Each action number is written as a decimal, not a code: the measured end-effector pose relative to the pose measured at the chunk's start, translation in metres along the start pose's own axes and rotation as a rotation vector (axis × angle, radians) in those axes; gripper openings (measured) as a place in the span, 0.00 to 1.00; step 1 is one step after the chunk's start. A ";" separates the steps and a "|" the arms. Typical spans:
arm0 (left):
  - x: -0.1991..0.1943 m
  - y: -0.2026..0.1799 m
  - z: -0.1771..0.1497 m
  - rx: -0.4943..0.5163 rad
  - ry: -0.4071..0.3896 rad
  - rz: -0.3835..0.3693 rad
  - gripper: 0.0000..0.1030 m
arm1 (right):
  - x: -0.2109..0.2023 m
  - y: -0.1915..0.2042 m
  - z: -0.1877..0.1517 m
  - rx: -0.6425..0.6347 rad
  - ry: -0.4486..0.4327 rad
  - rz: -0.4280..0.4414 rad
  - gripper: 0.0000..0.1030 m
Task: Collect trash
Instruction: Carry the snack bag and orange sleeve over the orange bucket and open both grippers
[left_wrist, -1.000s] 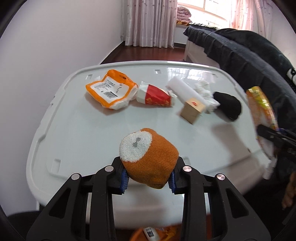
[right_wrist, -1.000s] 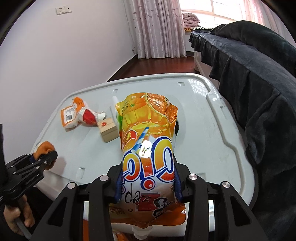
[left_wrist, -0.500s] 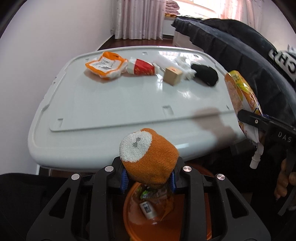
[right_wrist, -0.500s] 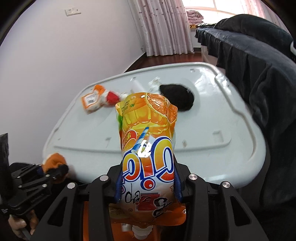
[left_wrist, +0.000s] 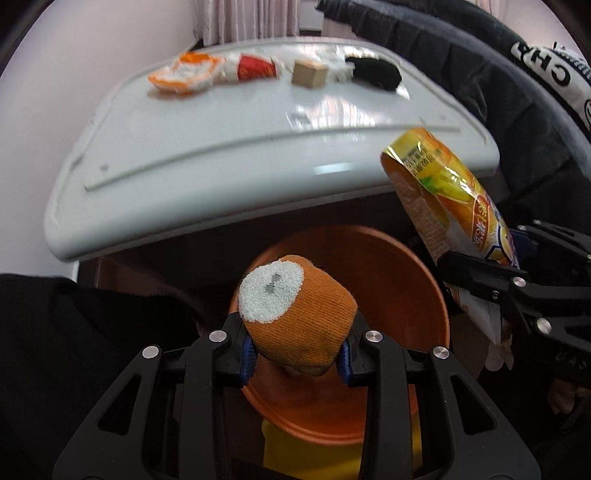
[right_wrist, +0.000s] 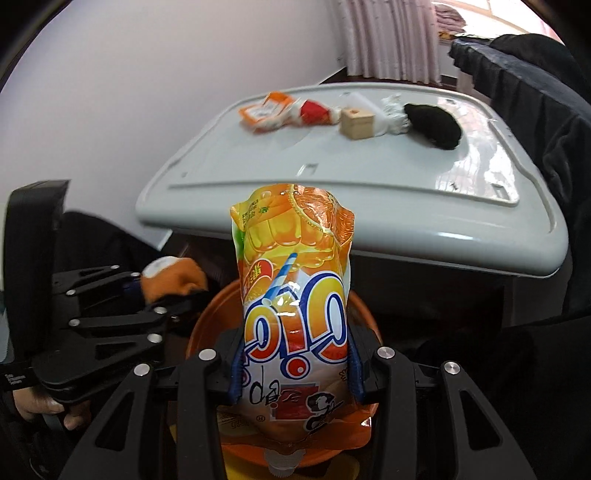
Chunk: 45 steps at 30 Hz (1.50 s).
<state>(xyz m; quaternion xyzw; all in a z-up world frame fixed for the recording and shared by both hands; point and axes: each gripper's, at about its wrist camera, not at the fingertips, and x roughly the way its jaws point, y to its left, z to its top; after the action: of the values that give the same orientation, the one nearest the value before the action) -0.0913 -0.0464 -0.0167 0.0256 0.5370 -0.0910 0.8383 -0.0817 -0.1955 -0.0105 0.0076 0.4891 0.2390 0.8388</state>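
Note:
My left gripper (left_wrist: 297, 360) is shut on a rolled orange sock (left_wrist: 301, 325) with a white toe, held over an orange bin (left_wrist: 399, 280) below the table edge. My right gripper (right_wrist: 295, 373) is shut on an orange juice pouch (right_wrist: 293, 295), also above the orange bin (right_wrist: 207, 325). The left wrist view shows the juice pouch (left_wrist: 447, 199) at the right in the right gripper (left_wrist: 491, 273). In the right wrist view the orange sock (right_wrist: 173, 278) and left gripper (right_wrist: 147, 291) are at the left.
On the white table (left_wrist: 229, 136) lie an orange wrapper (left_wrist: 184, 75), a red-and-white packet (left_wrist: 255, 68), a wooden block (left_wrist: 309, 74), crumpled white paper (right_wrist: 393, 118) and a black sock (left_wrist: 375, 72). A dark-covered sofa (left_wrist: 480, 85) borders the right. A hand (right_wrist: 40, 404) grips the left handle.
Both grippers have drawn back from over the table to above the orange bin below its near edge, still holding the sock and the pouch. The table items have not moved.

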 end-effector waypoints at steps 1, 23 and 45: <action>0.004 0.001 -0.001 -0.003 0.016 -0.003 0.31 | 0.003 0.001 -0.003 -0.003 0.019 0.003 0.41; 0.049 0.009 -0.013 -0.031 0.189 0.011 0.64 | 0.037 -0.004 -0.015 0.017 0.162 -0.018 0.67; 0.013 0.034 0.007 -0.080 0.008 -0.014 0.73 | 0.017 -0.037 0.028 0.121 0.051 -0.027 0.67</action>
<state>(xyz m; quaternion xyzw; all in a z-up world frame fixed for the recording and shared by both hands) -0.0732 -0.0156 -0.0272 -0.0110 0.5439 -0.0751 0.8357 -0.0375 -0.2151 -0.0193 0.0456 0.5237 0.1977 0.8274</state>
